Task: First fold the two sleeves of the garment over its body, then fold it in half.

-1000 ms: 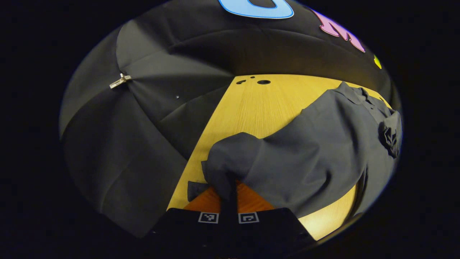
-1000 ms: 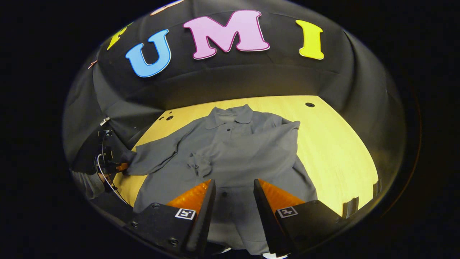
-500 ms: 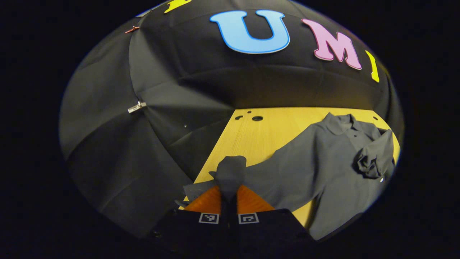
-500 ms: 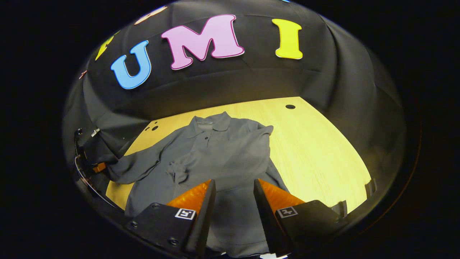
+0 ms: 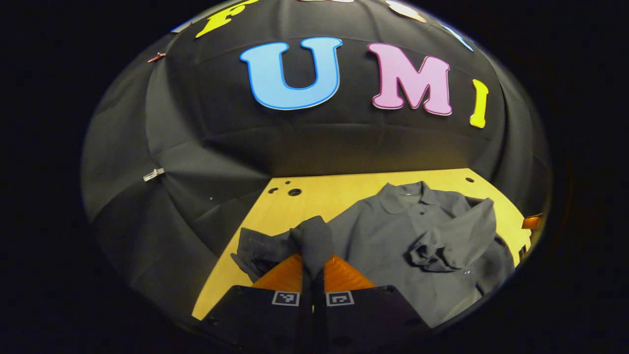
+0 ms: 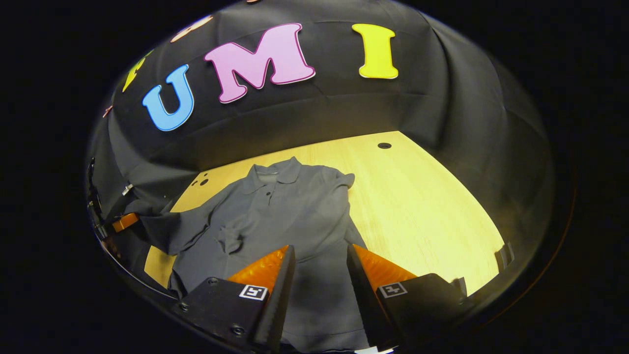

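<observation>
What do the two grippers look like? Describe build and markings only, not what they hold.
The left gripper has a black, blocky body with two wedge-shaped fingers, and a square black-and-white marker at each finger's base. The right gripper has the same build, with a marker on each side and small screws in its body.

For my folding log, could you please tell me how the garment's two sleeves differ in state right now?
The left sleeve is pinched in the shut left gripper and lifted off the table; the right sleeve lies free, already folded over the garment. The left sleeve stretches outward past the body; the right sleeve ends in a crumpled cuff on the chest. Both are the same grey cloth.
</observation>
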Demonstrator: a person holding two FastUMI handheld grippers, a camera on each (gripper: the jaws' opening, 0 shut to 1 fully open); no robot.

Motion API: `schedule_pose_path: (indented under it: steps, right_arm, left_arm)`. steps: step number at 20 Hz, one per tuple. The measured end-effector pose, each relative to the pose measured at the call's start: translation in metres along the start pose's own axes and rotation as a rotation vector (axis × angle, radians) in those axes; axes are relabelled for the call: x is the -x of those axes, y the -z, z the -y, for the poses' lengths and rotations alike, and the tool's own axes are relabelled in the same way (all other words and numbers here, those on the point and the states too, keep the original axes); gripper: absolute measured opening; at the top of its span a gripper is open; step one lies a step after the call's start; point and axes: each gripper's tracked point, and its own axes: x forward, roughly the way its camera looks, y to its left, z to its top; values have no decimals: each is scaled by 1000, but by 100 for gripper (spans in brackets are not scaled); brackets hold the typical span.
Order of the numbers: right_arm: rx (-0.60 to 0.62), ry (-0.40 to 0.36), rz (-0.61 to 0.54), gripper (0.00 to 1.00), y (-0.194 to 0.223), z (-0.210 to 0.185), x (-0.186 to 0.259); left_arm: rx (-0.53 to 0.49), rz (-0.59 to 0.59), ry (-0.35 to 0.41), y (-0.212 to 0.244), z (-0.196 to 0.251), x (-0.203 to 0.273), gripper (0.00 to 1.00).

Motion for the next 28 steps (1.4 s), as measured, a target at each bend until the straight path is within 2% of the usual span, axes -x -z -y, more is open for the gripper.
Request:
schedule_pose_path:
  steps: [4, 9, 12, 19, 28]
  right_arm:
    - [-14, 12, 3, 67, 0, 14, 2]
    - [-21, 28, -1, 67, 2, 33, 6]
    - [-19, 29, -5, 66, 3, 42, 8]
    - [-2, 11, -29, 67, 2, 63, 2]
    - [45, -43, -94, 66, 3, 91, -18]
  left_arm:
    - [-4, -20, 69, 2, 54, -3, 5]
    - [-18, -43, 191, 7, 132, -9, 5]
    - [-22, -57, 229, 10, 168, -17, 5]
    - [-65, -82, 236, 29, 228, -46, 5]
    - [-167, -139, 191, 75, 281, -90, 5]
